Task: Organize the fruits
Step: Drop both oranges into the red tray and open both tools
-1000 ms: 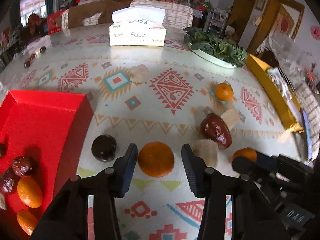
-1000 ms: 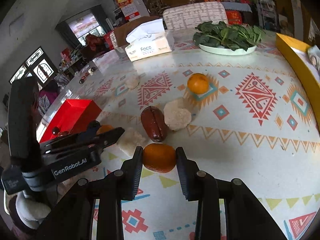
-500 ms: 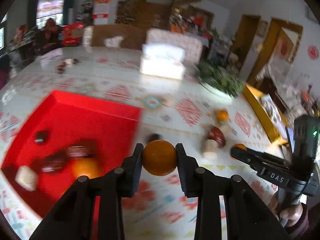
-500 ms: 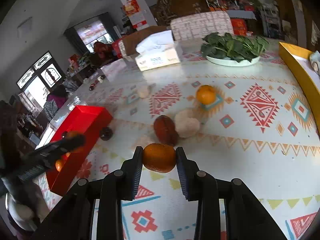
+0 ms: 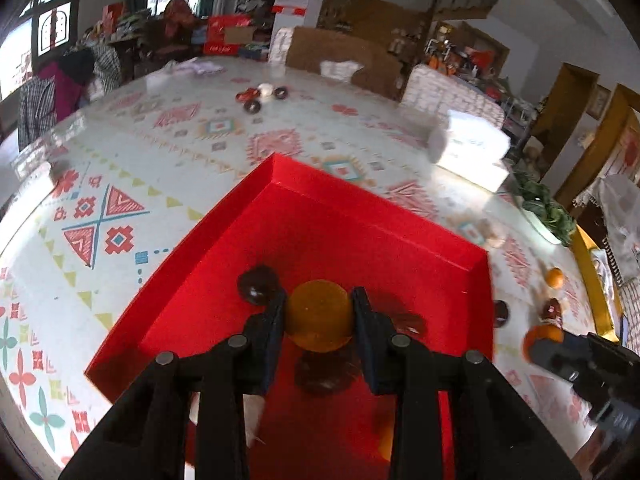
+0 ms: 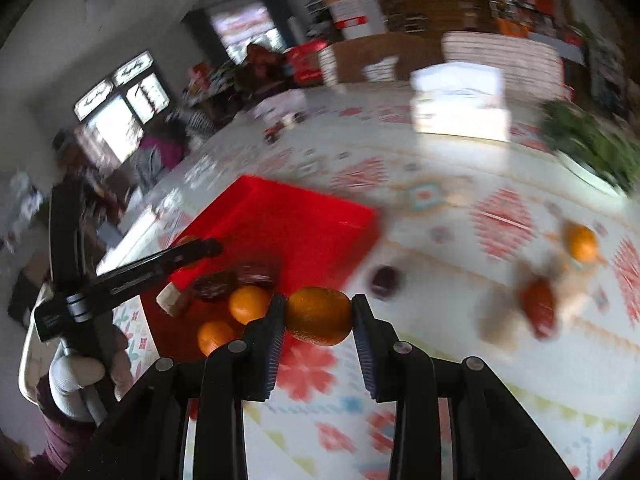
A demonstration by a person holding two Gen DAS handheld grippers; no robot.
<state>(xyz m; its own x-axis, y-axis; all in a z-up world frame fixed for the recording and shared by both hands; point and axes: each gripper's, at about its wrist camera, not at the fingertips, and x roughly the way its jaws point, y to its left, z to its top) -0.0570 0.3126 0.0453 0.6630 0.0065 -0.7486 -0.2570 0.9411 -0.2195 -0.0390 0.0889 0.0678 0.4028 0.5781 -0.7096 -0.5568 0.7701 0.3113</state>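
We hold two round orange mandarins at once, one in each black two-finger tong. Our left gripper [image 5: 319, 312] is clenched on the first round orange mandarin [image 5: 319, 316], its pads pressed against both sides of the fruit, and it hangs above the inside of the shallow red rectangular cardboard tray [image 5: 360, 216]. Below and beside that fruit, on the tray floor, we see a dark, glossy round fruit [image 5: 258, 285] to the left of the left finger and a blurred dark red fruit just right of the right finger. Our right gripper [image 6: 319, 316] is likewise clenched on the second round orange mandarin [image 6: 319, 315], and this one sits over the white tablecloth with red and teal geometric patterns [image 6: 460, 380], just beside the near right corner of the red tray [image 6: 304, 216], not yet over it. In the right wrist view the tray already carries two smaller orange mandarins [image 6: 248, 303], two dark red wrinkled dates [image 6: 230, 280] and a pale chunk at its near end. Out on the cloth, well apart from the tray, lie a loose orange mandarin [image 6: 582, 243], a dark red date [image 6: 538, 307] with blurred pale lumps next to it, and a dark round fruit [image 6: 385, 280] close to the tray's right wall. Farther back stand a white tissue box [image 6: 460, 104] and a white plate of green leaves [image 6: 592, 148].
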